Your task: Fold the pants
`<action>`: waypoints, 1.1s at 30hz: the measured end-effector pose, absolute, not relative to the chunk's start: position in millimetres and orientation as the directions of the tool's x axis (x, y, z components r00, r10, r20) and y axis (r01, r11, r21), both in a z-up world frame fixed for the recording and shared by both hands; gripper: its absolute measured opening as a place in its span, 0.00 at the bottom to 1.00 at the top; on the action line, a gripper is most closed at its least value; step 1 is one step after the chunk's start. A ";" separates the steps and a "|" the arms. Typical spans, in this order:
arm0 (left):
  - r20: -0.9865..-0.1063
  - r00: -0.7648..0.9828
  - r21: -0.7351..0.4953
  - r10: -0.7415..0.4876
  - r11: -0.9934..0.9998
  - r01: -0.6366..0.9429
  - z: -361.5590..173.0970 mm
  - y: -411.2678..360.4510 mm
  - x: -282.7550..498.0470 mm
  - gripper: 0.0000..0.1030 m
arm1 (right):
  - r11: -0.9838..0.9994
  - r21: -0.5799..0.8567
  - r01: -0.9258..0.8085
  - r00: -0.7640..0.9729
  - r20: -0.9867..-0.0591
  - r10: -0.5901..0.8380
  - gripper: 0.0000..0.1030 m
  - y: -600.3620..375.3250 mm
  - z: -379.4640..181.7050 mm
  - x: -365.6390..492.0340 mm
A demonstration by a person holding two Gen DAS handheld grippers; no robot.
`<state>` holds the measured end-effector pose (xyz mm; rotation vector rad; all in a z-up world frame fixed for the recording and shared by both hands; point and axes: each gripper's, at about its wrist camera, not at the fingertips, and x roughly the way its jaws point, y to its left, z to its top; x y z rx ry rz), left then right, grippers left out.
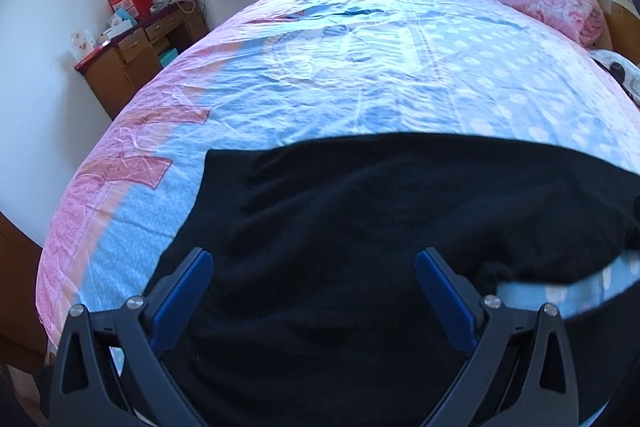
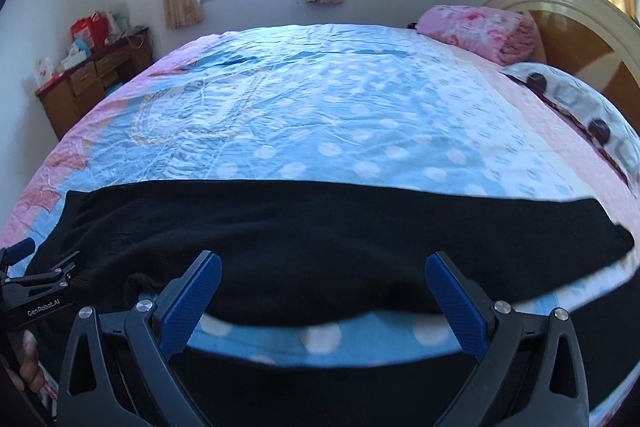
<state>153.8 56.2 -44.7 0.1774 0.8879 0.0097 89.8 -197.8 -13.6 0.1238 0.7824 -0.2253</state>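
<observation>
Bedroom, bed (image 2: 340, 115) with blue dotted sheet; black pants (image 2: 320, 239) lie across near edge, long axis side to side. Left gripper (image 1: 314, 263) spread, over pants' left part. Right gripper (image 2: 322, 267) spread, gripping nothing, at near hem, closer to right end
</observation>
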 end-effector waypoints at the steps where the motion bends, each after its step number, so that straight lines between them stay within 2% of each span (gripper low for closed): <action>1: -0.772 0.630 0.155 0.083 0.986 0.059 -45.3 58.3 158.3 1.00 | 0.973 0.023 0.231 0.685 -0.714 -0.146 0.99 -194.0 -14.6 98.2; 11: -0.797 0.603 0.087 0.041 0.995 0.046 -57.7 81.7 185.9 1.00 | 0.999 -0.020 0.033 0.703 -0.710 -0.037 0.99 -150.1 -27.5 161.5; 15: -0.830 0.558 0.037 0.017 0.999 0.024 -72.0 96.3 188.2 1.00 | 0.994 -0.003 -0.110 0.700 -0.710 0.076 0.97 -129.2 -33.2 188.9; 17: -0.834 0.552 0.043 0.027 0.999 0.016 -74.9 99.6 186.7 0.99 | 0.977 0.012 -0.214 0.687 -0.708 0.160 0.84 -113.3 -35.8 204.4; 19: -0.830 0.557 0.051 0.034 0.999 0.015 -74.4 102.8 184.2 0.99 | 0.957 0.034 -0.288 0.658 -0.719 0.224 0.76 -99.8 -39.7 219.9; 23: -0.836 0.548 0.060 0.038 0.998 0.023 -78.4 107.2 185.0 0.99 | 0.913 0.068 -0.403 0.575 -0.757 0.310 0.75 -68.5 -53.8 256.0; 30: -0.847 0.527 0.105 0.075 0.994 0.027 -89.8 108.2 192.9 0.99 | 0.879 0.055 -0.474 0.496 -0.808 0.318 0.75 -31.5 -79.3 303.9; 31: -0.846 0.528 0.108 0.076 0.994 0.030 -90.5 107.9 193.3 0.99 | 0.875 0.052 -0.482 0.479 -0.820 0.313 0.72 -28.1 -85.2 306.4; 32: -0.846 0.528 0.111 0.078 0.993 0.031 -91.4 107.7 193.7 1.00 | 0.869 0.051 -0.492 0.464 -0.829 0.312 0.63 -25.0 -90.6 306.8; 33: -0.843 0.532 0.113 0.079 0.993 0.032 -91.8 107.6 193.4 1.00 | 0.862 0.066 -0.502 0.462 -0.822 0.332 0.60 -24.6 -92.5 304.8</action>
